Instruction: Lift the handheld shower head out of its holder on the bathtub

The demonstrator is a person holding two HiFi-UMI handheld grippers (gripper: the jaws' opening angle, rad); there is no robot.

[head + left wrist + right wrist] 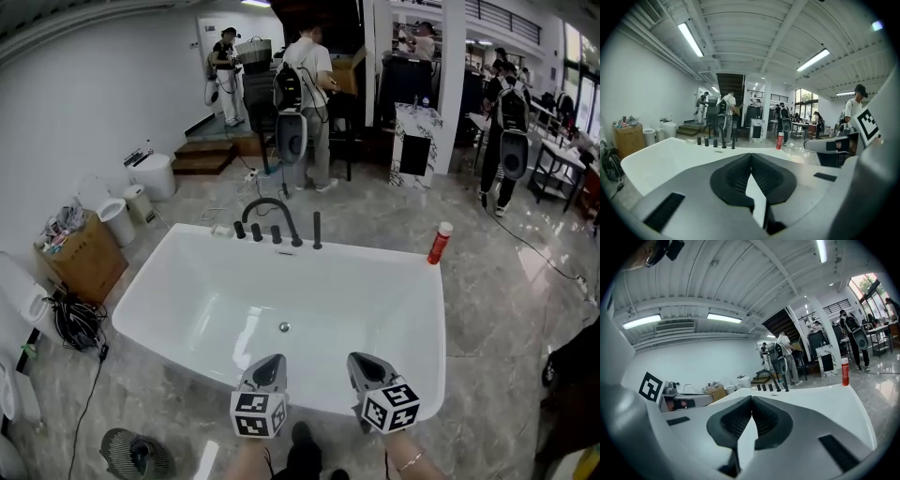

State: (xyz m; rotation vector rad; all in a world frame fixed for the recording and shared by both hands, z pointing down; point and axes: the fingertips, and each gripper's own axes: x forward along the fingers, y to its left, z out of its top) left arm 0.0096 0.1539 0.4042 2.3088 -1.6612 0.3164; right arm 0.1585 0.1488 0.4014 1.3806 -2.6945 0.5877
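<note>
A white bathtub (375, 258) fills the head view. The handheld shower head (317, 231) is a slim black rod that stands upright in its holder on the far rim, at the right end of a row of black knobs (256, 232) and a curved spout (270, 208). A red bottle (439, 242) stands further right on the same rim.

Both claws hover over the near rim, well apart from the rod, with the whole basin between. The left claw (272, 362) and right claw (361, 362) point forward and slightly down. Both are empty, and each has its jaws pressed together.

The rod lies straight ahead, about midway between them, so it is hard to say which hand is nearer. A reach across the tub and spread jaws would likely come first.
</note>
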